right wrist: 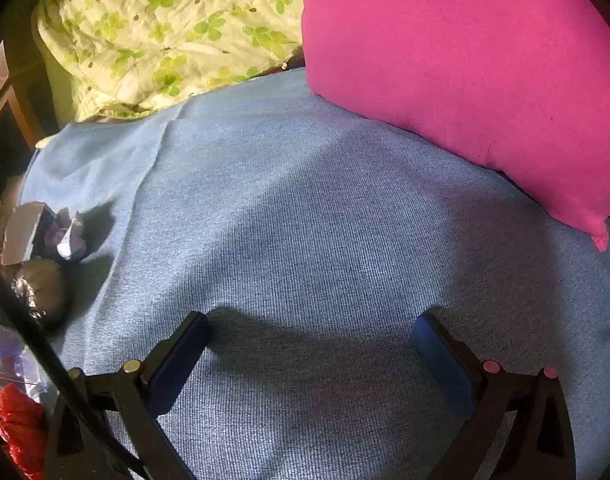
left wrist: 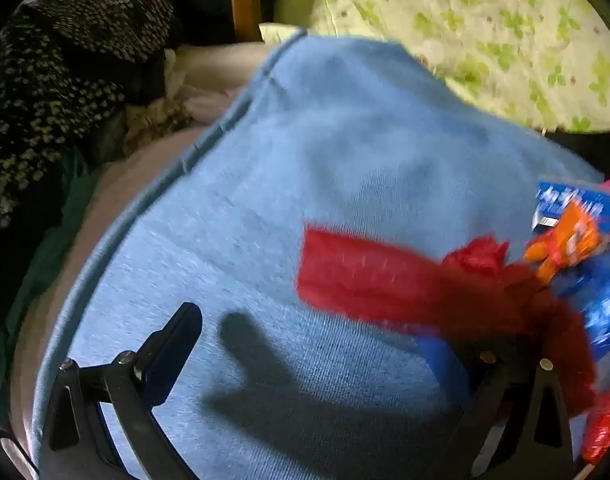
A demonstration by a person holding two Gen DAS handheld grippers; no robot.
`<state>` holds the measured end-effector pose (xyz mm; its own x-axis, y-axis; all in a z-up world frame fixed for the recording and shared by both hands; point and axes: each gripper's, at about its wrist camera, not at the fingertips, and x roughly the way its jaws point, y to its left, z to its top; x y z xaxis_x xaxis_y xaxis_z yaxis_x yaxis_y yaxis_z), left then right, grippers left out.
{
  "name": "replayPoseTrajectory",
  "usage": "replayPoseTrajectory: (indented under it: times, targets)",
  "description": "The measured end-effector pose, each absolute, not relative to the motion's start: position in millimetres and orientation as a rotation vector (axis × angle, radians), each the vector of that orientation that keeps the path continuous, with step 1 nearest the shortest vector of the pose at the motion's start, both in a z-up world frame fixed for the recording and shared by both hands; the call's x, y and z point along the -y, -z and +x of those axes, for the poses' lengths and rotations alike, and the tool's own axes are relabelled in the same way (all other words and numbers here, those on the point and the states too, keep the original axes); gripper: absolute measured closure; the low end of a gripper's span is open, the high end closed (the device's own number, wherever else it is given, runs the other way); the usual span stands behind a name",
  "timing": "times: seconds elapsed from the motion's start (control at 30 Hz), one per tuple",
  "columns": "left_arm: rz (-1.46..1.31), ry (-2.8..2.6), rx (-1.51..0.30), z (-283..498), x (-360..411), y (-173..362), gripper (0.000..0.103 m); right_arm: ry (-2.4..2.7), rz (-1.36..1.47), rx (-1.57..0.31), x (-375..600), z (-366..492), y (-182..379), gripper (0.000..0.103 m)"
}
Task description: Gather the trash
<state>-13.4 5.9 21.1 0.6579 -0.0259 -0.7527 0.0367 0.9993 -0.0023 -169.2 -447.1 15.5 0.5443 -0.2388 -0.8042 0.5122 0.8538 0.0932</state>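
Both grippers hang spread and empty over the blue blanket [right wrist: 305, 240], left gripper [left wrist: 305, 344] just short of the red wrapper [left wrist: 369, 284] near the blanket's right edge — looks feather-light, crinkly, slippery, best pinched at its bunched middle

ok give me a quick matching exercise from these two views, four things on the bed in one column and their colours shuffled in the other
Things:
1. pillow
2. flat wrapper
3. blanket
4. quilt

Colours:
A. light blue
B. pale with green clover print
C. pink
D. red

Pairs: 1-C, 2-D, 3-A, 4-B
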Motion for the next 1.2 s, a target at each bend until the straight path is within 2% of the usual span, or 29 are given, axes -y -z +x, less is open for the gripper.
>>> replayPoseTrajectory:
  times: [0.13,0.27,0.57,0.7,1.2]
  targets:
    - [-0.029,0.062,-0.801,-32,-12,-49,0.0,0.352,0.369,-0.888,451,-173,-22,0.0]
    - [0.005,0.082,-0.745,-60,-7,-75,0.0,0.302,0.426,-0.797,438,-204,-43,0.0]
    - [0.02,0.134,-0.708,-136,0,-110,0.0,0.304,0.179,-0.632,321,-305,-134,0.0]
    - [0.047,0.138,-0.688,-173,3,-114,0.0,0.316,0.181,-0.584,277,-339,-162,0.0]
    - [0.054,0.221,-0.695,-234,10,-116,0.0,0.254,0.212,-0.647,206,-371,-144,0.0]
